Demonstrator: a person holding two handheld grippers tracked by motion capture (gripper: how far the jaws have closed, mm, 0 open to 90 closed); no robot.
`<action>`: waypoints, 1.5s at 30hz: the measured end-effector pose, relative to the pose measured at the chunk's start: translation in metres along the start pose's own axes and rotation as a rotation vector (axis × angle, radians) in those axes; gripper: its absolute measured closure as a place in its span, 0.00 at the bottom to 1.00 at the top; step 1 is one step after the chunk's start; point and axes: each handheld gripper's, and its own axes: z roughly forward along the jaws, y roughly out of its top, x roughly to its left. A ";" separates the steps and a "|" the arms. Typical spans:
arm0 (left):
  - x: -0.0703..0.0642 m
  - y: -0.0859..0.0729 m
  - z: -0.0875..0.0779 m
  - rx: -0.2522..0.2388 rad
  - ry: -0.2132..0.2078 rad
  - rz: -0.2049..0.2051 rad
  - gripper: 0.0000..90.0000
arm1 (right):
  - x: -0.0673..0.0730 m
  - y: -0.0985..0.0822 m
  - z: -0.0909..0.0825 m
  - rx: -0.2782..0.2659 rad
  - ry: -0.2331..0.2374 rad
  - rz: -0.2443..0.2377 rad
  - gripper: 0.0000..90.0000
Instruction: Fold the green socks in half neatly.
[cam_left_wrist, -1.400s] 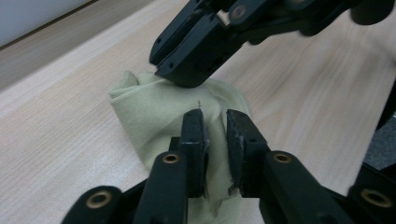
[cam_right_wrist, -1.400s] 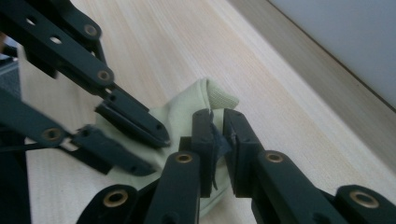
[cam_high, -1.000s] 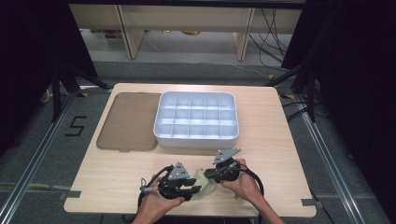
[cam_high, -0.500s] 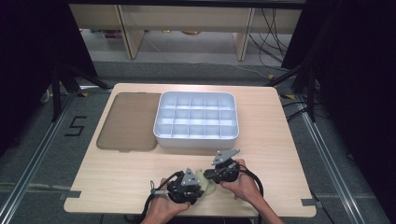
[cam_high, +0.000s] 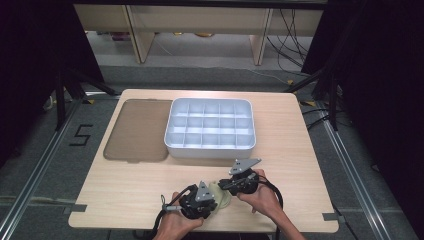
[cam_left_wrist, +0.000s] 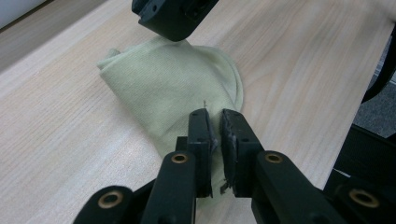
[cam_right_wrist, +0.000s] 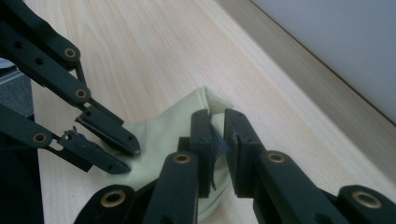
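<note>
We pinch the pale green cloth (cam_left_wrist: 187, 88) near the tray (cam_high: 210, 147), left gripper (cam_left_wrist: 214, 126) just closing onto its edge, right gripper (cam_right_wrist: 215, 128) clamped opposite, likely to fold it.

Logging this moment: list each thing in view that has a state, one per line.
Left tongs: jaws just closing, pinched on the cloth's near edge.
Right tongs: shut on the cloth.
Pale green cloth: folded, lying flat on the table.
Compartment tray: empty, uncovered.
Brown lid: off, flat beside the tray.
</note>
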 end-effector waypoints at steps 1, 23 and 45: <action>0.000 0.000 0.000 -0.004 -0.001 -0.008 0.91 | 0.000 0.001 -0.001 0.004 0.003 0.001 0.91; -0.002 0.000 0.000 -0.003 0.001 0.002 0.91 | -0.002 0.005 0.017 0.062 0.030 0.090 0.52; -0.006 -0.002 0.001 -0.005 0.022 0.007 0.90 | -0.003 0.000 0.031 0.109 0.093 0.137 0.63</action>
